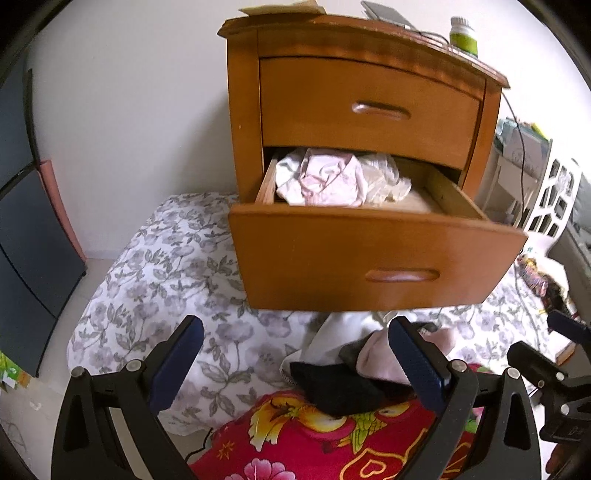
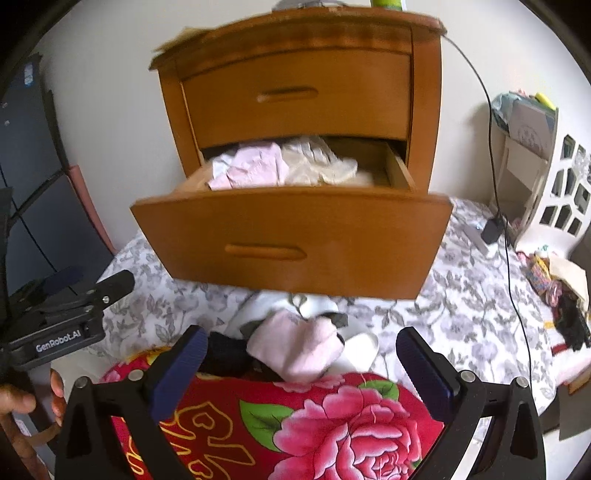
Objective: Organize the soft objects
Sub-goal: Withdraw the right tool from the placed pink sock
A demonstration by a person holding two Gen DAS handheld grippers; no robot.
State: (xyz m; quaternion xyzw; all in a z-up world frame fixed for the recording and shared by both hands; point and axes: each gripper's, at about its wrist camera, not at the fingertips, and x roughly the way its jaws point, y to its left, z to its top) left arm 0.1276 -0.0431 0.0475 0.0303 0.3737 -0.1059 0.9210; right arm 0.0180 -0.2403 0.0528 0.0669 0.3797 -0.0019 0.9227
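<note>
A wooden nightstand's lower drawer (image 1: 369,254) (image 2: 295,240) stands pulled out, with crumpled pink and white garments (image 1: 325,181) (image 2: 258,166) inside. Below it, on the floral bedsheet (image 1: 155,266), lies a small pile: a pink garment (image 2: 295,350) (image 1: 373,350), a black cloth (image 1: 336,387) (image 2: 225,354) and a white one (image 1: 332,336) (image 2: 280,306). My left gripper (image 1: 295,328) is open above the pile's left side. My right gripper (image 2: 301,336) is open wide over the pink garment. Neither touches any cloth.
A red floral quilt (image 1: 295,443) (image 2: 332,424) fills the foreground under both grippers. A green bottle (image 1: 463,35) stands on the nightstand, and a black cable (image 2: 495,166) runs down to a charger (image 2: 493,229). A white lattice shelf (image 2: 561,192) stands right, a dark panel (image 1: 26,240) left.
</note>
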